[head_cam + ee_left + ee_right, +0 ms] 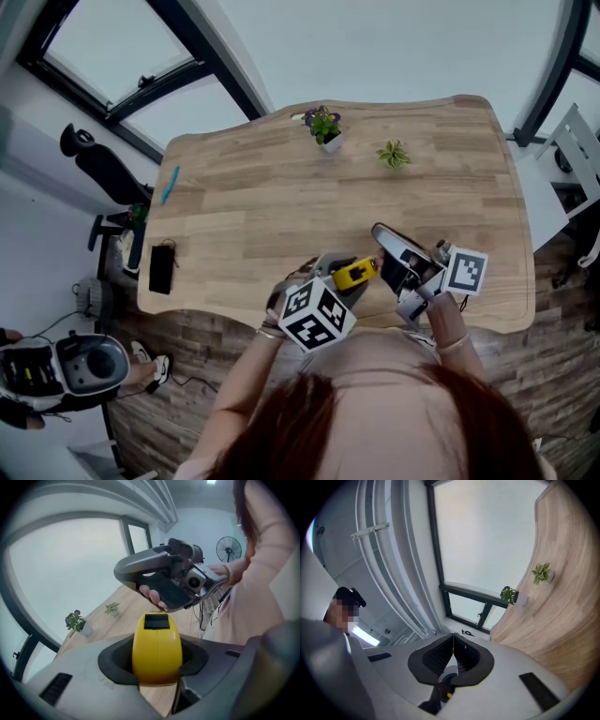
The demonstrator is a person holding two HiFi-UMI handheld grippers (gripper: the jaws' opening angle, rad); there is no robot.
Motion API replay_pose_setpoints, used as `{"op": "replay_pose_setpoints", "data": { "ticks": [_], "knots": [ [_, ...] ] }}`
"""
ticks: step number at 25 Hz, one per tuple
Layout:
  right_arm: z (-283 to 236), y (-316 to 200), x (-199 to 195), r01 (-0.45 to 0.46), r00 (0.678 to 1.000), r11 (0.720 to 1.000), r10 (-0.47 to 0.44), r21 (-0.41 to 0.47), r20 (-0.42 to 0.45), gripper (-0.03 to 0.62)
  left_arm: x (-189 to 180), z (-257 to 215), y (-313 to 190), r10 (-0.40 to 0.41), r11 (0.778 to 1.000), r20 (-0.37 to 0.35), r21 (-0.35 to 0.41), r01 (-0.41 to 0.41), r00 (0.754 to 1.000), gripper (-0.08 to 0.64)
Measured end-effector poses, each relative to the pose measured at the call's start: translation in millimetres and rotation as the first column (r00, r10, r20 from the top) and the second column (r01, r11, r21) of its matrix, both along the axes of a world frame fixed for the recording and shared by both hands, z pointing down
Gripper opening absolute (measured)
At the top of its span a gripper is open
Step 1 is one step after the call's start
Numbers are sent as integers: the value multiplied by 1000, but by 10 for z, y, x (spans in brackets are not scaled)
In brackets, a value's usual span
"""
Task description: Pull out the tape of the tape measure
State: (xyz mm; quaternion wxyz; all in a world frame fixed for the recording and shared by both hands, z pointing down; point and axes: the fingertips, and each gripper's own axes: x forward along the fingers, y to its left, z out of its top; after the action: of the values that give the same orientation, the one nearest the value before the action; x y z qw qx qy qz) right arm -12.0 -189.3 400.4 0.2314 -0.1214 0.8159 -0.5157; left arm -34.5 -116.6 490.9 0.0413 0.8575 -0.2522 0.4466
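A yellow tape measure [355, 273] [157, 649] sits between the two dark pads of my left gripper [349, 274] [158, 665], which is shut on its sides near the front edge of the wooden table [281, 216]. Its black top part [156, 620] faces away from the left gripper's camera. My right gripper [382, 234] [126, 571] hovers just right of and beyond the tape measure, held in a hand. In the right gripper view its jaws [453, 639] are shut tip to tip, aimed at the window, with nothing visible between them. No drawn-out tape shows in any view.
Two small potted plants [324, 125] [393, 154] stand at the table's far edge. A black flat object [161, 267] and a blue pen [170, 184] lie at its left end. A black chair [98, 164] is beyond that end, and a floor fan [228, 549] behind the person.
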Motion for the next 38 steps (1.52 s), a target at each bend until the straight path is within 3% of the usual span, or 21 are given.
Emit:
{"op": "replay_pose_setpoints", "data": {
  "ticks": [6,10,15,19,26,32,38],
  "knots": [
    [85,-68,169,-66,994,997,70,44,-86,2,-150,8,-72,-55,998,-18,12,56,998,176],
    [110,-139,342,-130,970,985,151,116,-192,2,-199,-15,-125,-105,994,-45,19,106,993,176],
    [139,-235,573,-217,901,947,287,235,-325,0,-229,-63,-222,-183,982,-123,14,186,975,176],
    [92,-277,705,-244,851,917,359,315,-384,0,-229,-93,-298,-230,972,-169,19,236,958,176],
    [-49,-316,685,-203,738,846,463,493,-490,-2,-210,-250,-510,-296,947,-280,34,318,913,176],
    [-178,-249,740,-204,690,788,536,581,-485,-2,-114,-501,-606,-314,922,-383,96,376,868,176],
    [-317,-243,826,-208,611,714,628,668,-481,-2,-90,-661,-681,-340,892,-461,120,437,820,175]
  ]
}}
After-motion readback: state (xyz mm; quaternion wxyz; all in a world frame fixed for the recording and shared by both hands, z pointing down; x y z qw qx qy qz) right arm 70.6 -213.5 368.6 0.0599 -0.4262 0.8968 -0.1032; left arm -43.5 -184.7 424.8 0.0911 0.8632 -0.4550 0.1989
